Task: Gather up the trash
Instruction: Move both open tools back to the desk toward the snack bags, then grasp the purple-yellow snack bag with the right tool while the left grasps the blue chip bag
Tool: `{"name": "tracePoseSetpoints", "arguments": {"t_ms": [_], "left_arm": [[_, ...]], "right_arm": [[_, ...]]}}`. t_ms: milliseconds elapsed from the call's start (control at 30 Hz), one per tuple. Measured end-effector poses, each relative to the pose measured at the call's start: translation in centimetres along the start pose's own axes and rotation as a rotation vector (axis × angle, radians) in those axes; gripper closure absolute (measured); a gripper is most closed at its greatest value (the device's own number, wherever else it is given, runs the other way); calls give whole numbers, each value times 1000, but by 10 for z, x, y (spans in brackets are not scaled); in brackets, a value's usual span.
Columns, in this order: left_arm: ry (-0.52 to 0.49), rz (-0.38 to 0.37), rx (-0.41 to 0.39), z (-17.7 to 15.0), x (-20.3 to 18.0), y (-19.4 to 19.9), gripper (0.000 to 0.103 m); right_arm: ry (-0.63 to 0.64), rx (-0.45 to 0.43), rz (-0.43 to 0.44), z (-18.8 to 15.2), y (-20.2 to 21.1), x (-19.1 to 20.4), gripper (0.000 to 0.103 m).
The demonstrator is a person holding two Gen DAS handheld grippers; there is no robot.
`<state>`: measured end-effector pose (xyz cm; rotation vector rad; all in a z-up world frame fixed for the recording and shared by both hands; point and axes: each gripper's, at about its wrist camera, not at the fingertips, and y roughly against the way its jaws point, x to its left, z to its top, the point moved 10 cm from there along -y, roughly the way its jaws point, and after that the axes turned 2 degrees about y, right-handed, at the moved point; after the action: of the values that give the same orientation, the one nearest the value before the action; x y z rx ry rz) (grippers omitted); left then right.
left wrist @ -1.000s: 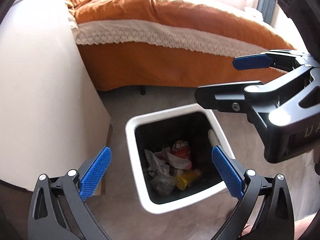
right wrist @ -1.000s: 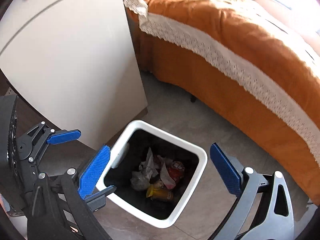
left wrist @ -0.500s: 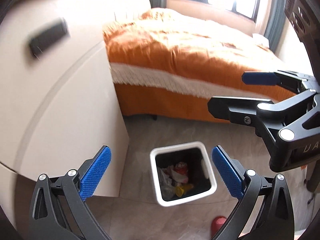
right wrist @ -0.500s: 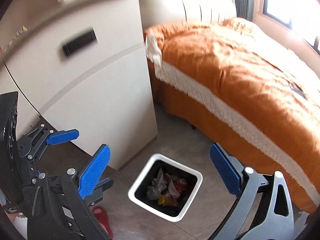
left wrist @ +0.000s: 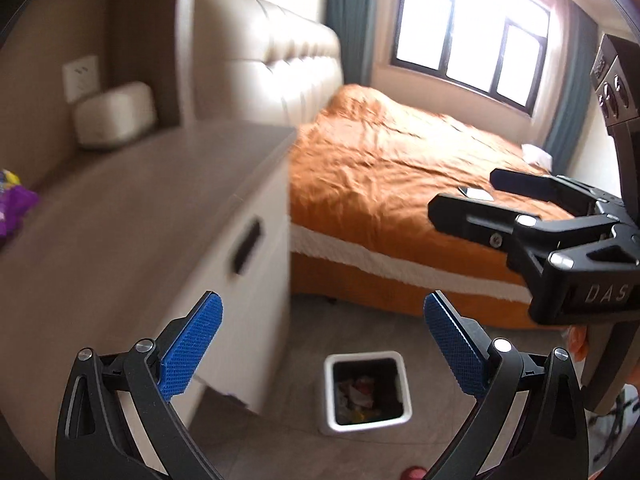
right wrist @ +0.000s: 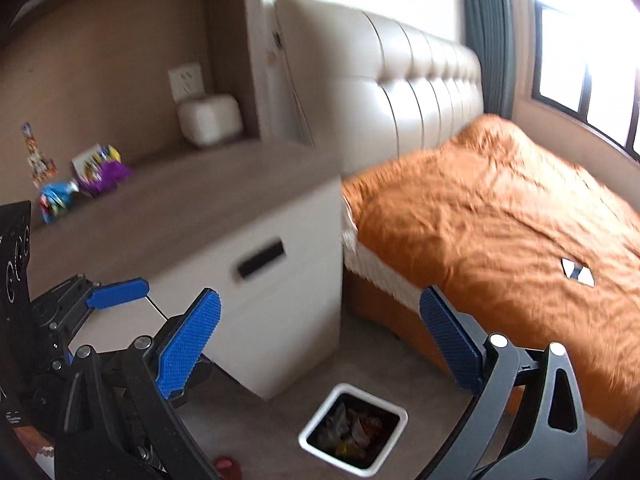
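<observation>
A white square trash bin [left wrist: 366,392] with wrappers inside stands on the floor below both grippers; it also shows in the right wrist view [right wrist: 354,432]. My left gripper [left wrist: 320,344] is open and empty, high above the bin. My right gripper [right wrist: 320,340] is open and empty too; it shows at the right of the left wrist view [left wrist: 480,196]. Snack wrappers lie at the back left of the nightstand top: a purple one [right wrist: 102,172], a blue one [right wrist: 56,200] and a tall orange one [right wrist: 38,158]. A purple wrapper shows at the left edge [left wrist: 12,204].
A white nightstand [right wrist: 256,240] with a wood top and a dark drawer handle stands left of the bin. A white box [right wrist: 210,120] sits at its back under a wall socket. A bed with an orange cover [right wrist: 500,220] fills the right, with a small white item [right wrist: 576,272] on it.
Both grippers have risen well away from the bin and tilted up. The bin now looks small and low, and the nightstand top, headboard and window have come into view.
</observation>
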<state>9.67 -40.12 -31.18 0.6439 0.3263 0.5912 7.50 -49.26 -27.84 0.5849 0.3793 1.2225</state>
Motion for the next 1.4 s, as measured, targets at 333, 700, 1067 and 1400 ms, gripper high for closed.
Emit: {"name": "tracePoseSetpoints", "arguments": {"t_ms": [333,700,1067,1400], "left_arm": [[88,149,-97,44,98,92,4],[150,307,-182,69,217,179,4],[265,465,-211,62,327,229,4],[364,660,-165,47,417,218,4]], "right_arm": [[96,-118,106,89,19,90,3],[180,-180,235,152,16,225,3],[275,-166,336,182,-8,320,3],[349,-90,473,191,-85,386,3]]}}
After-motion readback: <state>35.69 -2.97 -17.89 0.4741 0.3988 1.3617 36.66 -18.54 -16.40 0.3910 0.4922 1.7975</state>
